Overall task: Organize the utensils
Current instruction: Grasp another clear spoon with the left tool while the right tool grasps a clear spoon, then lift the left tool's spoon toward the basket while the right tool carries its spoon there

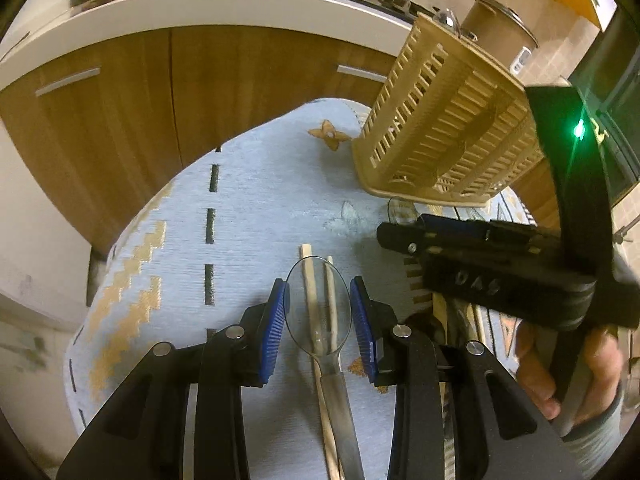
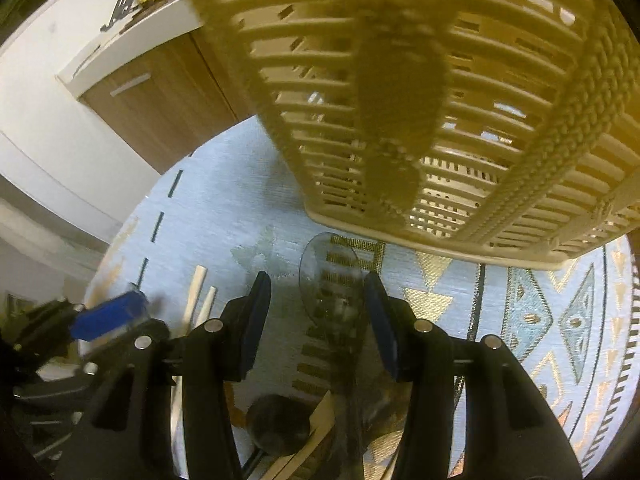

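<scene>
Spoons first: your left gripper is spread wide with a clear spoon sitting between the blue pads, bowl pointing away from you. Pads aren't touching it, so it holds nothing. The spoon lies across two chopsticks on the cloth.

Your right gripper is parted too, straddling another clear spoon that lies on the patterned part of the cloth. No contact that I can see there either. From the left camera you can see that gripper reaching in from the right with your hand on the grip.

The basket stands at the far right of the cloth, just beyond the right gripper. A few more utensils lie near your right hand, too blurry to name.
</scene>
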Available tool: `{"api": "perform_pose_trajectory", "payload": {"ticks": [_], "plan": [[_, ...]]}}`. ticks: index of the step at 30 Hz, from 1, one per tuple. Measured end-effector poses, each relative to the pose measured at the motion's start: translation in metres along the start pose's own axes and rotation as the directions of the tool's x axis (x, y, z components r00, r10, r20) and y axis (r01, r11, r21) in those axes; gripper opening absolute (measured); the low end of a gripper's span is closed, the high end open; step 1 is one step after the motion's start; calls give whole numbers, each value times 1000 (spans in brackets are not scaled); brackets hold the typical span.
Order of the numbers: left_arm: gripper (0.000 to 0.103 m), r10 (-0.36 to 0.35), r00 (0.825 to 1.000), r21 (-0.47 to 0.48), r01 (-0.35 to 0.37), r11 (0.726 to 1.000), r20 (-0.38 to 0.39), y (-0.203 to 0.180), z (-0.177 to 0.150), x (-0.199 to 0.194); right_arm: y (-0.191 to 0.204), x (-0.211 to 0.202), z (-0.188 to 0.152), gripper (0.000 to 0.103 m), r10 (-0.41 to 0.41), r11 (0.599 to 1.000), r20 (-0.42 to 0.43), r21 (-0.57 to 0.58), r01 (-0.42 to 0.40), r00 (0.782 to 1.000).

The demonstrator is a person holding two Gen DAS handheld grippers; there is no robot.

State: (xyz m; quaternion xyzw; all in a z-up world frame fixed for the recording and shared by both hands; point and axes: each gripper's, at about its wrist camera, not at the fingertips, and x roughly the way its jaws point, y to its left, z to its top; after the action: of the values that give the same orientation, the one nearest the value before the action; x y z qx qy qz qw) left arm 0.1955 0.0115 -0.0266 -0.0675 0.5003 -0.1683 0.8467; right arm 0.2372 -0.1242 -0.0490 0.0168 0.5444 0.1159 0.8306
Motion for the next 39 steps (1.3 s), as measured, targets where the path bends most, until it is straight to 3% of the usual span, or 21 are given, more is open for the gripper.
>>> {"api": "perform_pose_trajectory", "payload": {"ticks": [4, 9, 16, 21, 32, 33, 34, 39], "plan": [[31, -3, 1000, 3, 3, 1000, 17, -4, -1, -6, 11, 3, -5, 30, -68, 997, 20, -36, 69, 997], [31, -11, 999, 8, 11, 1000, 32, -9, -3, -13, 0, -4, -13, 29, 18, 1000, 27, 10, -18, 999], [31, -24, 997, 31, 21, 999, 70, -19, -7, -29, -10, -42, -33, 29, 104, 994, 129, 19, -107, 986], [31, -43, 992, 59, 36, 998, 121, -30, -12, -45, -24, -79, -58, 29, 161, 986, 215, -3, -164, 963], [31, -63, 972, 166, 25, 986, 225, -69, -22, -80, -43, -162, -115, 29, 226, 974, 399, -90, -208, 888], [31, -63, 970, 175, 21, 984, 236, -73, -23, -83, -41, -166, -117, 13, 233, 973, 409, -98, -211, 882], [31, -62, 968, 180, 18, 983, 243, -75, -25, -85, -41, -170, -118, 10, 244, 970, 414, -103, -221, 877], [31, -69, 960, 197, 14, 980, 271, -83, -25, -93, -47, -178, -118, 10, 244, 970, 438, -94, -226, 865]]}}
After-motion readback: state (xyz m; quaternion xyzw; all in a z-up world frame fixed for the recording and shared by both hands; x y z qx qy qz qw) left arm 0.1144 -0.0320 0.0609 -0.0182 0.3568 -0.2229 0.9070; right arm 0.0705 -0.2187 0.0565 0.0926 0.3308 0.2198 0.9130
